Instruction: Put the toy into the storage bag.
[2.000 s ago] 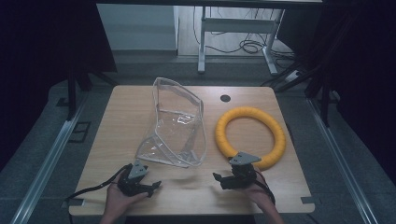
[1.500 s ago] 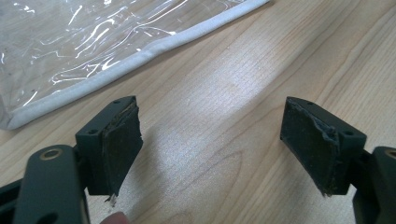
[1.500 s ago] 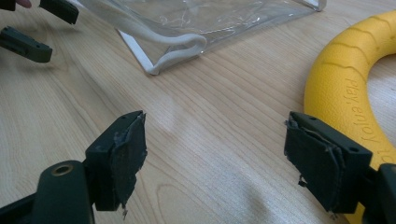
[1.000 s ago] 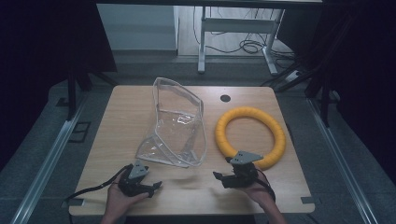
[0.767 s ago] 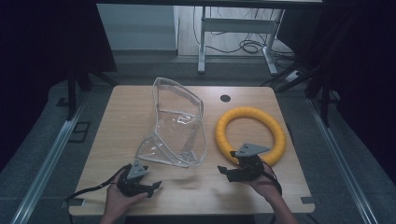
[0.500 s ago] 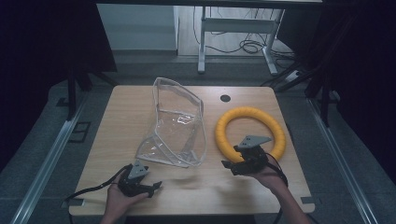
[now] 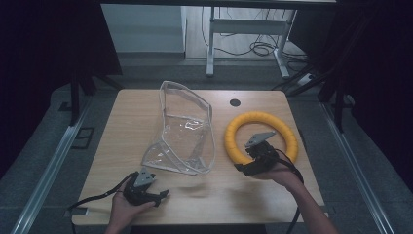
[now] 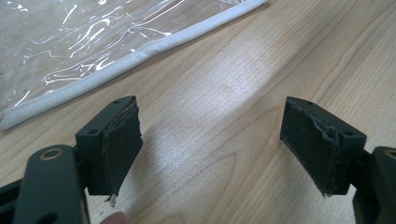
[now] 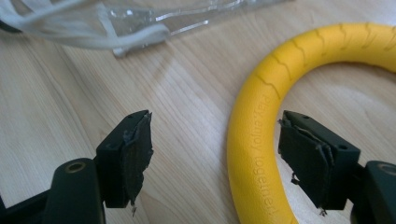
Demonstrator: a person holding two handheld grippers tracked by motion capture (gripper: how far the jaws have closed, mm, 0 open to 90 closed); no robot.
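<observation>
High view: the wooden table (image 7: 122, 126) carries a clear plastic bag (image 7: 187, 129) near its middle and a yellow ring (image 7: 260, 137) to the right of it, the two lying apart. The right gripper (image 7: 242, 170), held in the person's right hand (image 7: 282, 174), sits at the near left arc of the ring, its body over the ring's hole. The left gripper (image 7: 164, 196) rests low at the table's near edge in the left hand (image 7: 127, 209), close to the bag's near corner but clear of it.

Left gripper view: the two black jaws stand wide apart over bare wood with nothing between them; the bag's white-piped edge (image 8: 140, 53) runs across the table beyond them.

Right gripper view: the jaws are spread, having just closed in slightly, and the ring's yellow band (image 9: 254, 140) passes between them, nearer the right-hand jaw. Neither pad presses on it. The bag's folded edge (image 9: 121, 32) lies farther off at the top.
</observation>
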